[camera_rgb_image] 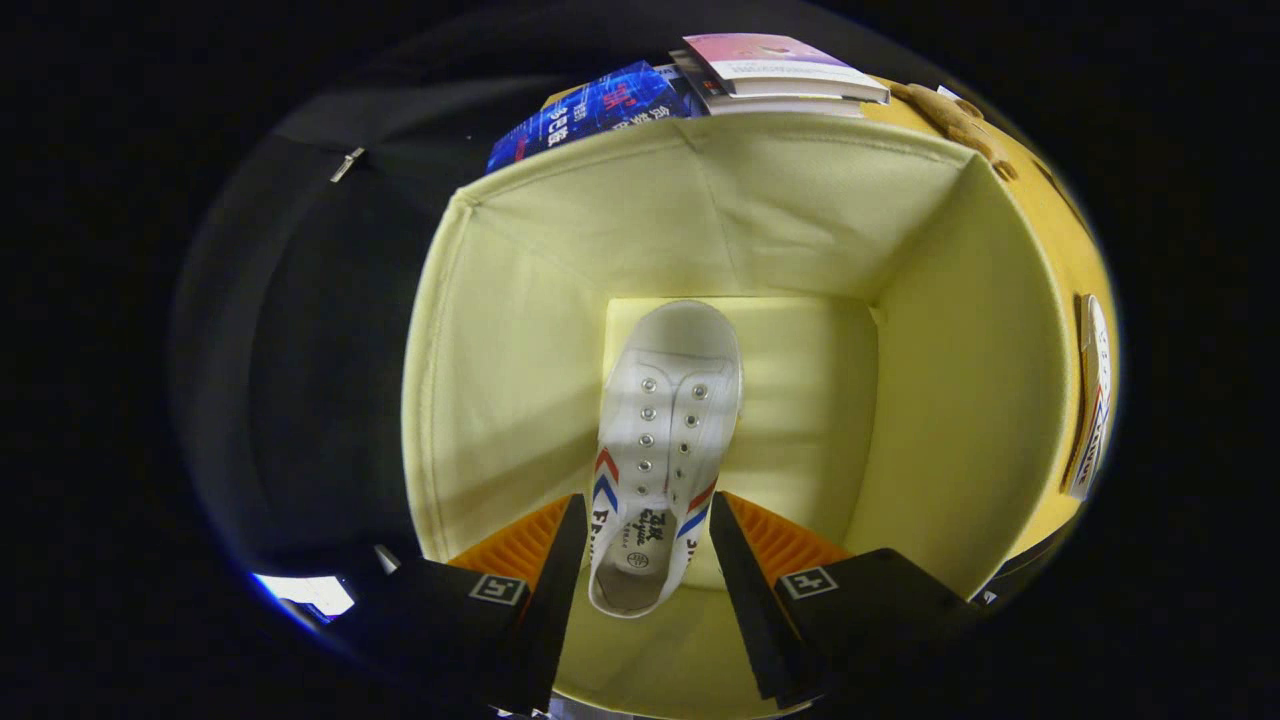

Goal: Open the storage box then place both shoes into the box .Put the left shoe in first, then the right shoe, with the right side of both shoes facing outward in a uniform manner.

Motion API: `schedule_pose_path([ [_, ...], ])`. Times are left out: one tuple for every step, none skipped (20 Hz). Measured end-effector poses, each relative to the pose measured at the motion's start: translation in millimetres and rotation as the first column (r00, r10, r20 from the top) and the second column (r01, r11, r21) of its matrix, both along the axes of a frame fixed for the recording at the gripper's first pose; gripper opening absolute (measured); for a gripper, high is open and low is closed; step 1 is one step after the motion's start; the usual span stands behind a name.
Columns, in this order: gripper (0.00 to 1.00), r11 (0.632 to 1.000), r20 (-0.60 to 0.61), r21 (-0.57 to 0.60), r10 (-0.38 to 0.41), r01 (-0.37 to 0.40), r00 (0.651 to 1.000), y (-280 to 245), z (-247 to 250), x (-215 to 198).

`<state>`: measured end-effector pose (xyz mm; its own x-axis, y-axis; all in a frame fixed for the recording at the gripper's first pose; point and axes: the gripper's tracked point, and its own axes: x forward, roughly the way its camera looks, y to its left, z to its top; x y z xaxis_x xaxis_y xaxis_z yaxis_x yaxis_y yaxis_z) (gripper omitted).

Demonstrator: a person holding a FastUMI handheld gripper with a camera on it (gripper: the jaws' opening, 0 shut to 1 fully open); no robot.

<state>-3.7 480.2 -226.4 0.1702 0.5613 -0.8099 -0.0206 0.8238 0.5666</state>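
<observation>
Dark cloth hangs to the left of the frame, with books (700, 85) stacked beyond the far rim at the top and a second shoe (1093, 400) lying outside the box at the right edge. The yellow box (500, 380) stands open, and the gripper (645, 560) reaches down into it, fingers closed narrowly on the heel of a white shoe (665, 430) at centre frame, toe pointing down toward the floor of the box. The grip looks thin, so the shoe could slip or roll as it lands and end up facing the wrong way. The shoe is clean canvas, unlaced, with red and blue chevrons.
</observation>
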Motion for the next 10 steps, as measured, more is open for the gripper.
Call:
schedule_pose_path([
  [0.77,1.0,0.011,0.014,-0.003,0.002,1.0,-4,7,1],
  [0.78,0.999,0.024,0.033,-0.008,0.007,1.0,-9,15,2],
  [0.78,0.999,0.05,0.049,-0.004,0.001,0.999,-14,24,4],
  [0.79,0.998,0.09,0.061,0.008,-0.013,0.996,-23,33,6],
  [0.79,0.997,0.138,0.08,0.011,-0.022,0.99,-33,44,10],
  [0.79,0.993,0.182,0.112,0.008,-0.028,0.983,-41,57,15],
  [0.79,0.989,0.212,0.144,0.002,-0.034,0.977,-52,70,15],
  [0.79,0.984,0.231,0.173,-0.005,-0.036,0.973,-64,81,16],
  [0.79,0.979,0.249,0.2,-0.015,-0.036,0.968,-79,94,17],
  [0.79,0.975,0.262,0.22,-0.025,-0.034,0.965,-96,103,18],
])
